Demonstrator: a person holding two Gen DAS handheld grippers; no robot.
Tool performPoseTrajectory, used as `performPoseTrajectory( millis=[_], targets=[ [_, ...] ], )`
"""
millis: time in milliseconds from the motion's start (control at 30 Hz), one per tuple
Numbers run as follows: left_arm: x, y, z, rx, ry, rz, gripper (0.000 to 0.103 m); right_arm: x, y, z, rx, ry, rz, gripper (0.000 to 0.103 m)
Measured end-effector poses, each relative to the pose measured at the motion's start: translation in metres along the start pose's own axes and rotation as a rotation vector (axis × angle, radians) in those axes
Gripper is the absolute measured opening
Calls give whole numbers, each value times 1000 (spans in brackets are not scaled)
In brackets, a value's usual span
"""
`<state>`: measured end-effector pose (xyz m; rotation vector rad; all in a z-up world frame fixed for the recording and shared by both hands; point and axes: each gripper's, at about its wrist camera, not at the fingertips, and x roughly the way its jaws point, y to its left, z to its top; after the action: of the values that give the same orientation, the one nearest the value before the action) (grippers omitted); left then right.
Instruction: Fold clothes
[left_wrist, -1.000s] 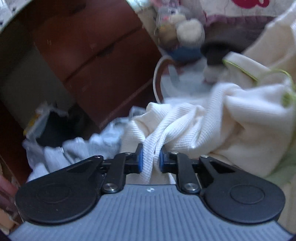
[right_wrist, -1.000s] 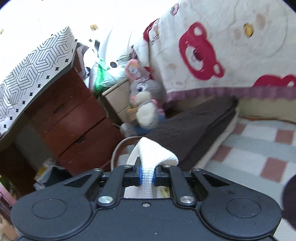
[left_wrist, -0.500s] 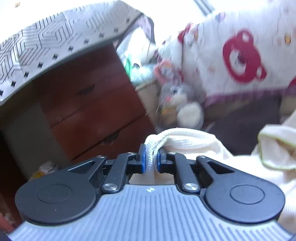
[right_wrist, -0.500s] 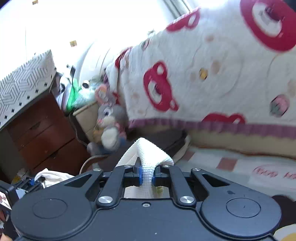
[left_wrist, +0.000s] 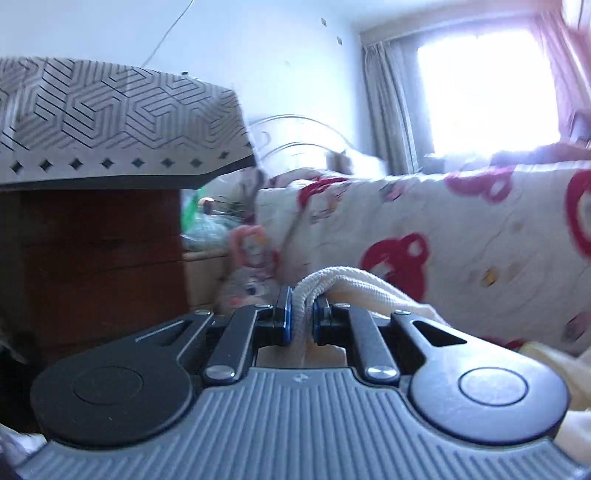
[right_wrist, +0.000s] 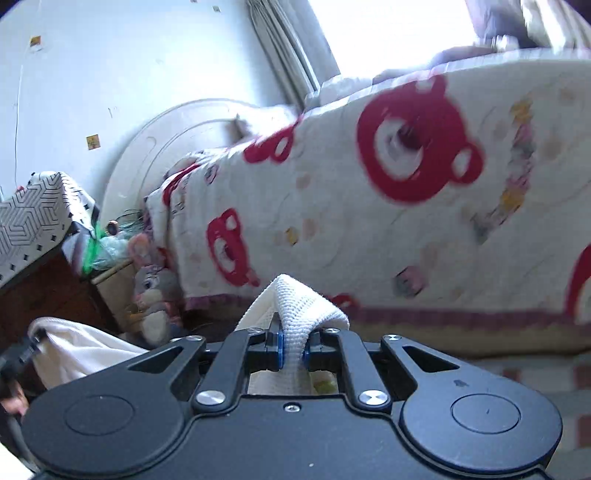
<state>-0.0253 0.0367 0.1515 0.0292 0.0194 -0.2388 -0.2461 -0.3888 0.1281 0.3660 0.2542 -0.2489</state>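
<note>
Both ends of the cream knit garment (left_wrist: 354, 286) are pinched tight, one bunched edge clamped in the left gripper (left_wrist: 302, 318) and a folded corner clamped in the right gripper (right_wrist: 293, 349), so it's held up in the air between them. Behind it hangs a bear-print quilt (right_wrist: 424, 221), with a plush bunny (right_wrist: 149, 286) by the wooden dresser (left_wrist: 96, 258).
</note>
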Motion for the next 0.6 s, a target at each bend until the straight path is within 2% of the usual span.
performPoseTrajectory(
  millis=[133, 233, 367, 500, 600],
  targets=[
    [1, -12, 17, -16, -17, -47, 10, -43, -10, 13, -56, -66, -75, 12],
    [-12, -24, 37, 5, -73, -68, 10, -76, -16, 27, -42, -88, -96, 12],
    [-31, -37, 64, -7, -123, -120, 9, -123, -24, 32, 16, -80, -30, 12],
    [-32, -42, 74, -119, -91, -214, 9, -150, -41, 22, 59, -57, 3, 12],
    [-14, -59, 65, -92, -69, -207, 9, -144, -49, 12, -42, -56, -52, 12]
  ],
)
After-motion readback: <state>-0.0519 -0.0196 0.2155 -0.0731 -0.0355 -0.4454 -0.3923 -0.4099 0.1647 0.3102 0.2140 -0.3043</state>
